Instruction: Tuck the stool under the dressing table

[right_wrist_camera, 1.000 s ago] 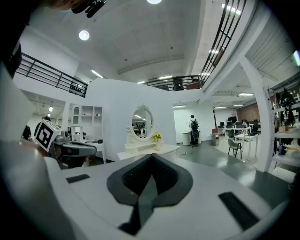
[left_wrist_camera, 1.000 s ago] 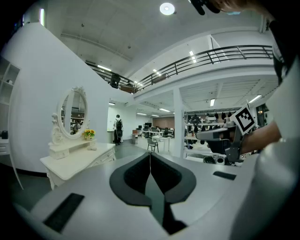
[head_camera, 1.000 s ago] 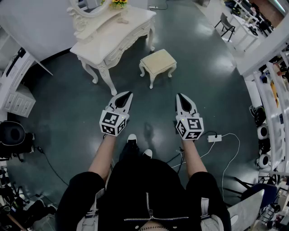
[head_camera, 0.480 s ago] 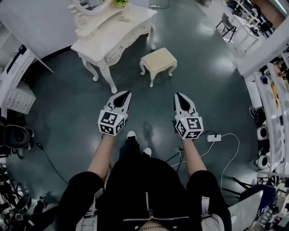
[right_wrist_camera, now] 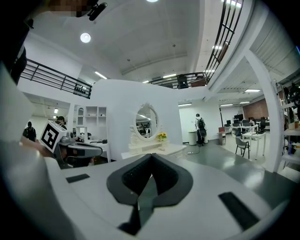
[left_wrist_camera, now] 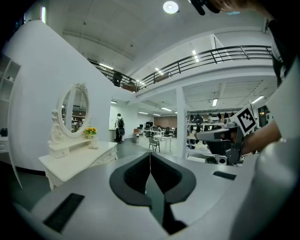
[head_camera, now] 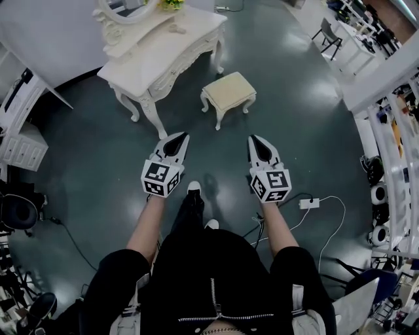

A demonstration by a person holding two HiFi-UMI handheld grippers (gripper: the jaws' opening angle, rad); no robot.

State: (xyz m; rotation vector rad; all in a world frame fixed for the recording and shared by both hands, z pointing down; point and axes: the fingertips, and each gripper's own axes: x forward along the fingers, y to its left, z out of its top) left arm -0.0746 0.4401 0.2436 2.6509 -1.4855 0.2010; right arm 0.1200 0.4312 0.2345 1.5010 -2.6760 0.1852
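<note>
The head view's edge crops the mirror on the dressing table; flowers too.

Floor: dark, glossy grey-green surface that carries everything listed.
Dressing table: white with carved legs, standing on the floor at upper left.
On the table: oval mirror at the back edge, with yellow flowers beside it.
Stool: cream, four-legged, on the floor near the table's front, apart from it and not under it.
Power strip: white, lying on the floor at right.
Drawer unit: white, on the floor at the left edge.
</note>
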